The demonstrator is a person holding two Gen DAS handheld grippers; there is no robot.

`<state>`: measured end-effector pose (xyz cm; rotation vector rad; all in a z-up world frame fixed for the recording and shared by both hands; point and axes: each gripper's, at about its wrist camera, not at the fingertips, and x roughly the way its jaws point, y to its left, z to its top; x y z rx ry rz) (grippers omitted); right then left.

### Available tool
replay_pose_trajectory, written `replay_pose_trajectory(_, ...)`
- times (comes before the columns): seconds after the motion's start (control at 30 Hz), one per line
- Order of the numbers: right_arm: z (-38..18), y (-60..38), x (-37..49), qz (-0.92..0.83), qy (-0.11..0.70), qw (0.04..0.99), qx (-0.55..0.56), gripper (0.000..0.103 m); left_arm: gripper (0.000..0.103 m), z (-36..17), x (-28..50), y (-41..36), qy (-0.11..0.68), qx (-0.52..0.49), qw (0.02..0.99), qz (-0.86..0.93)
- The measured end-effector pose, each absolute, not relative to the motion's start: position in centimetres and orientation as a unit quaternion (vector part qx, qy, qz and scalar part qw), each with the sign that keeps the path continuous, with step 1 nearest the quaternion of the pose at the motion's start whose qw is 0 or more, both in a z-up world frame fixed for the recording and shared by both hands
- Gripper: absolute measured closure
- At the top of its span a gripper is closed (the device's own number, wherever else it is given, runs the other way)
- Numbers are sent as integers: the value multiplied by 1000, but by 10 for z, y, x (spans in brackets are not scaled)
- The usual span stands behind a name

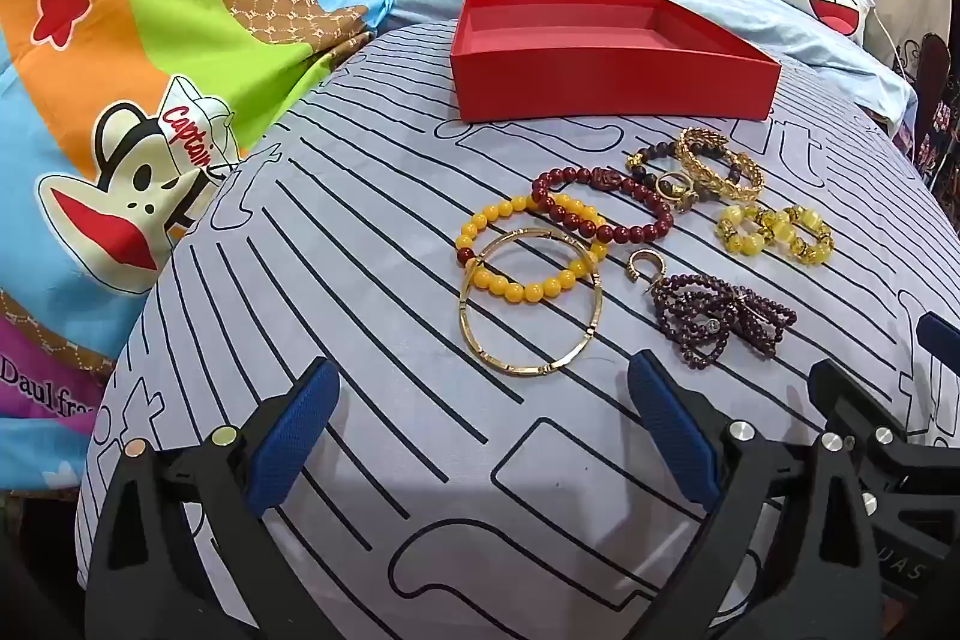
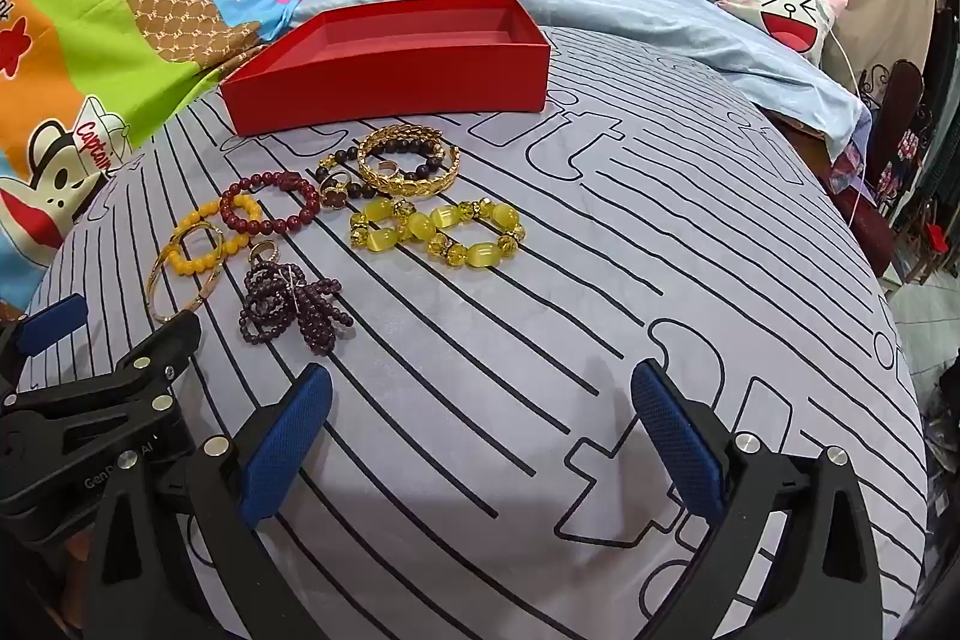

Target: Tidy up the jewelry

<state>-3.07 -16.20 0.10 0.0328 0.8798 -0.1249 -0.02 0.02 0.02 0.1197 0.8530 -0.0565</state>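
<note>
Both black hand-held grippers with blue ribbed pads hover low over the bed, side by side: the left hand-held gripper [image 1: 483, 436] and the right hand-held gripper [image 2: 480, 436] each have their fingers spread wide, holding nothing. Just ahead of them the jewelry lies in a loose cluster on the grey bedsheet with black line print [image 2: 600, 280]: a thin gold metal bangle [image 1: 531, 304] overlapping a yellow bead bracelet [image 1: 528, 250], a dark red bead bracelet [image 1: 603, 208], a tangled string of small purple beads [image 1: 720, 319], a chunky pale-yellow stone bracelet [image 2: 435, 229] and a wide gold leaf-pattern cuff [image 2: 408, 166]. Beyond them sits the shallow red cardboard box [image 1: 606, 82], open and apparently empty, presumably the place everything is meant to go. A bright cartoon-monkey quilt [image 1: 120, 70] is bunched at the left, a laughing-face cushion [image 2: 786, 10] at the far right.
</note>
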Motion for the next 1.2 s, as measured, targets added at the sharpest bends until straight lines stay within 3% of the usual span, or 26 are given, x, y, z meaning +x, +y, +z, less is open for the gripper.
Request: replay_pose_trajectory(1.2,2,-161,-32,-63,425,903,13,7,11,-1,0,-2,416,56,907,-29)
